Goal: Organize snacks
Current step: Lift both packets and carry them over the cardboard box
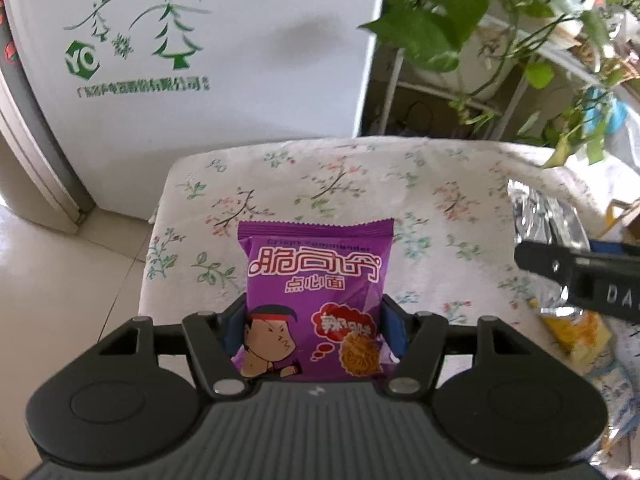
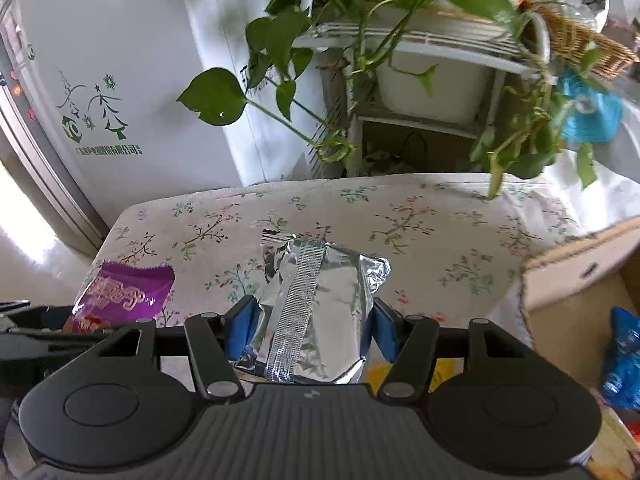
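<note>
Left wrist view: the left gripper (image 1: 314,328) grasps a purple snack packet (image 1: 316,300) by its lower half, the blue pads (image 1: 394,320) pressing on both side edges. The packet stands upright between the jaws, printed face toward the camera, above the near edge of a table covered by a floral cloth (image 1: 360,184). At the right edge of this view the right gripper (image 1: 576,276) enters, with a silver foil packet (image 1: 540,216) behind it.

Right wrist view: the right gripper (image 2: 310,324) is clenched on the silver foil packet (image 2: 320,304), its seam side up, the blue pads (image 2: 242,326) squeezing its two sides. The packet is over the middle of the table's near edge. The purple snack packet (image 2: 124,292) appears at the left, above the table's left near corner. A cardboard box (image 2: 576,280) stands at the table's right edge; a blue wrapper (image 2: 624,360) lies inside it, though its contents are partly cut off. Something yellow, possibly another packet (image 2: 380,372), shows beneath the foil one.

Beyond the far edge stand a white appliance (image 1: 200,60) and a leafy plant (image 2: 280,40) on a rack.
</note>
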Demonstrator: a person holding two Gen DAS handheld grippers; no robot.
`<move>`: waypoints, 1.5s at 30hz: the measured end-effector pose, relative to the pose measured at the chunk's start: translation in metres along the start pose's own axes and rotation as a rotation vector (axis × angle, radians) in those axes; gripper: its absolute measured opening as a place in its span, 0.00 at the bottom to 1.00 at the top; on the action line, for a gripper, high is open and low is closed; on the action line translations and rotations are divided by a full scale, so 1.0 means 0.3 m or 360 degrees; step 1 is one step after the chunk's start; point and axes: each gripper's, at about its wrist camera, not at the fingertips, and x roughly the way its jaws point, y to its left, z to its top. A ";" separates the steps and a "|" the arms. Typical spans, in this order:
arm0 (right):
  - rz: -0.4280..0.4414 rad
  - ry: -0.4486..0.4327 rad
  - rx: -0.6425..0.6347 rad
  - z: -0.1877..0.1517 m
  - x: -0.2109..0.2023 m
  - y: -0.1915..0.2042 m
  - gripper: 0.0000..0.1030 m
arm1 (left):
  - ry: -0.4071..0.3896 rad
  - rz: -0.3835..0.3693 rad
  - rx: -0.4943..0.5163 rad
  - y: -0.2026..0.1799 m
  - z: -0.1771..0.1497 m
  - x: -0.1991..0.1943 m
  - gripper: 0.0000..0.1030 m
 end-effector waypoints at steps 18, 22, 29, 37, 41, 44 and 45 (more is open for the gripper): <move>-0.0004 -0.0104 0.0147 -0.104 -0.280 -0.062 0.65 | -0.0117 -0.0073 0.0044 -0.096 0.004 -0.136 0.63; -0.0005 -0.0139 0.0181 -0.108 -0.320 -0.075 0.65 | -0.0174 -0.0063 0.0080 -0.120 0.008 -0.165 0.63; -0.0026 -0.0194 0.0216 -0.093 -0.346 -0.110 0.65 | -0.0299 -0.0081 0.0158 -0.165 0.006 -0.222 0.63; -0.0040 -0.0297 0.0241 -0.069 -0.400 -0.165 0.65 | -0.0350 -0.0077 0.0179 -0.169 -0.007 -0.262 0.63; -0.0058 -0.0306 0.0287 -0.074 -0.410 -0.204 0.65 | -0.0377 -0.0128 0.0179 -0.173 -0.011 -0.293 0.63; -0.0072 -0.0319 0.0335 -0.077 -0.426 -0.237 0.65 | -0.0434 -0.0161 0.0211 -0.190 -0.031 -0.329 0.63; -0.0078 -0.0323 0.0351 -0.078 -0.432 -0.248 0.65 | -0.0452 -0.0161 0.0220 -0.198 -0.041 -0.339 0.63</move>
